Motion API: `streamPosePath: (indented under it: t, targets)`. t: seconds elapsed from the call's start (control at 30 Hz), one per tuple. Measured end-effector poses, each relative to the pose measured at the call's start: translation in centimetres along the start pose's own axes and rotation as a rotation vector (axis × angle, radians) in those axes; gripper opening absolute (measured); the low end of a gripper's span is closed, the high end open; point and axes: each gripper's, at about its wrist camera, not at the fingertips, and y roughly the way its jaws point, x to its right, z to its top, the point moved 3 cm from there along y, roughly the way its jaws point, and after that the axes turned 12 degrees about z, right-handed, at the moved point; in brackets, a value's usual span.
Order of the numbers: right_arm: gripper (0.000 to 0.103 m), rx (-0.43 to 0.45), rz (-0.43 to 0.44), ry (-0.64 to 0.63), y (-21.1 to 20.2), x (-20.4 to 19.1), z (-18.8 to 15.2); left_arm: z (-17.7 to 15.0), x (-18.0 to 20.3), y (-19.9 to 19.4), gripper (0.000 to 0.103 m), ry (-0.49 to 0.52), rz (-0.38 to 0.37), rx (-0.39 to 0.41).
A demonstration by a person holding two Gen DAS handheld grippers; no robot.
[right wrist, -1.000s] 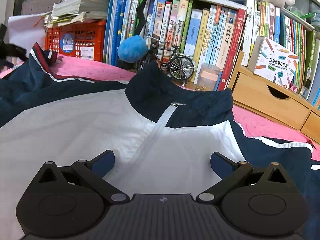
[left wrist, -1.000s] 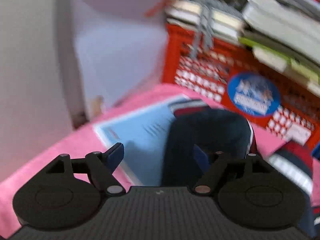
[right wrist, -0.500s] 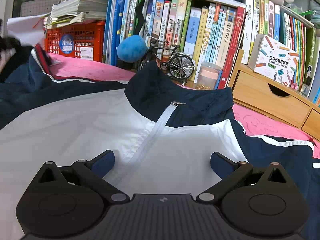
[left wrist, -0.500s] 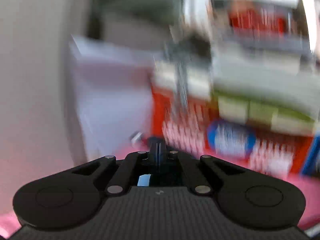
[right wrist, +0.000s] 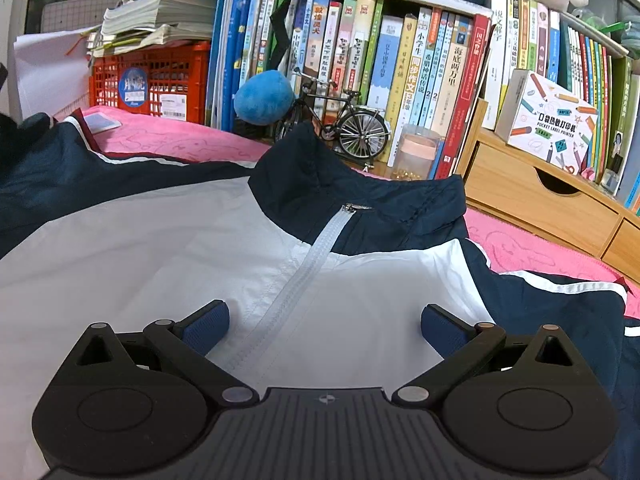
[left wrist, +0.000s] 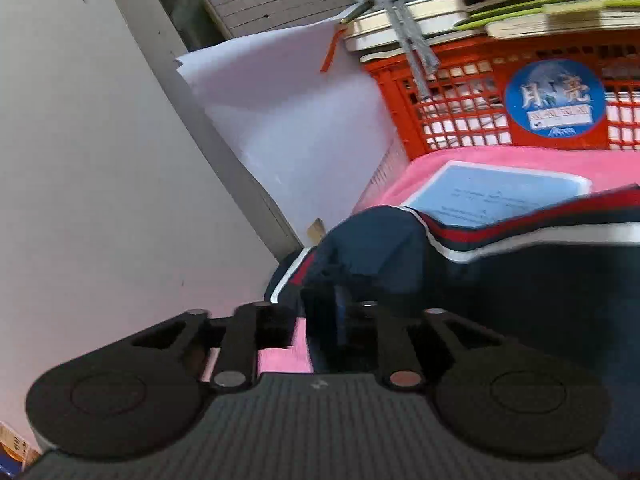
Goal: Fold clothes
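My left gripper (left wrist: 326, 312): jaws nearly together, just eased apart a little, dark sleeve cuff (left wrist: 360, 248) pinched between pads. My right gripper (right wrist: 325, 326): spread wide, empty, hovering over white chest of jacket (right wrist: 160, 248) beside zip (right wrist: 304, 268). Jacket lies zip-up across pink cloth (right wrist: 176, 140). Judge it light, limp, slippery shell; likely slides. Best holds: ribbed cuff, striped seam, collar (right wrist: 360, 196). Beyond: red crate (right wrist: 168, 76), books (right wrist: 400, 72).
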Motion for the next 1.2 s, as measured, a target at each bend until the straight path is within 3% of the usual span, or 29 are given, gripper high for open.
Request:
streamPosePath:
  t: [0.1, 0.2, 0.27, 0.33, 0.4, 0.47, 0.5, 0.6, 0.67, 0.73, 0.77, 0.83, 0.87, 0.93, 1.0, 1.1, 1.13, 1.17, 1.2]
  targets:
    - [0.103, 0.0, 0.003, 0.002, 0.0, 0.1, 0.0, 0.7, -1.5, -3.1, 0.034, -0.067, 0.004, 0.06]
    - [0.103, 0.0, 0.008, 0.006, 0.0, 0.1, 0.0, 2.1, -2.3, -7.8, 0.059, -0.122, -0.061, 0.158]
    - [0.103, -0.001, 0.012, 0.02, 0.1, 0.4, 0.0, 2.4, -1.7, -11.8, 0.06, -0.112, -0.191, 0.235]
    - [0.103, -0.002, -0.009, 0.058, 0.2, 1.0, 0.1, 2.5, 0.0, -15.5, 0.06, -0.063, -0.37, 0.29]
    - [0.102, 0.005, -0.062, 0.104, 0.2, 2.4, 0.2, 1.6, 2.4, -17.9, 0.06, -0.013, -0.573, 0.285]
    - [0.101, 0.001, -0.174, 0.133, -0.1, 4.9, 0.1, 0.4, 4.8, -19.9, 0.061, 0.033, -0.763, 0.266]
    - [0.101, -0.004, -0.233, 0.144, -0.3, 6.5, -0.1, -0.3, 6.0, -20.4, 0.061, 0.065, -0.812, 0.254]
    - [0.102, -0.015, -0.323, 0.295, -2.2, 13.9, -1.6, -2.4, 10.1, -19.4, 0.061, 0.203, -0.709, 0.206]
    - [0.101, 0.017, -0.359, 0.446, -4.6, 19.2, -3.0, -3.0, 10.7, -18.2, 0.062, 0.196, -0.659, 0.218]
    - [0.1, 0.111, -0.383, 0.572, -8.3, 23.7, -4.6, -2.8, 10.7, -17.6, 0.062, 0.188, -0.615, 0.206]
    - [0.101, 0.154, -0.435, 0.61, -10.2, 25.5, -5.4, -2.8, 10.9, -17.4, 0.062, 0.196, -0.607, 0.217]
    - [0.103, 0.212, -0.636, 0.656, -13.8, 28.6, -7.4, -3.0, 11.3, -17.9, 0.062, 0.226, -0.582, 0.25]
    - [0.103, 0.232, -0.679, 0.709, -15.0, 30.2, -8.6, -3.0, 11.5, -18.0, 0.062, 0.24, -0.568, 0.266]
    - [0.103, 0.266, -0.682, 0.855, -16.4, 33.5, -10.9, -3.0, 11.6, -18.2, 0.062, 0.259, -0.546, 0.287]
    - [0.103, 0.307, -0.621, 1.024, -16.6, 36.6, -13.3, -2.9, 11.7, -18.0, 0.062, 0.263, -0.541, 0.291]
    - [0.102, 0.412, -0.561, 1.06, -16.2, 38.8, -14.0, -2.9, 11.8, -17.9, 0.062, 0.265, -0.539, 0.293]
    - [0.089, 0.424, -0.542, 1.062, -15.9, 39.3, -14.0, -2.9, 11.8, -17.9, 0.062, 0.265, -0.539, 0.293]
    - [0.027, 0.414, -0.522, 1.063, -15.7, 39.8, -13.8, -2.9, 11.8, -17.9, 0.062, 0.266, -0.538, 0.294]
    - [0.013, 0.378, -0.504, 1.084, -15.5, 40.3, -13.4, -2.9, 11.8, -17.9, 0.062, 0.267, -0.537, 0.294]
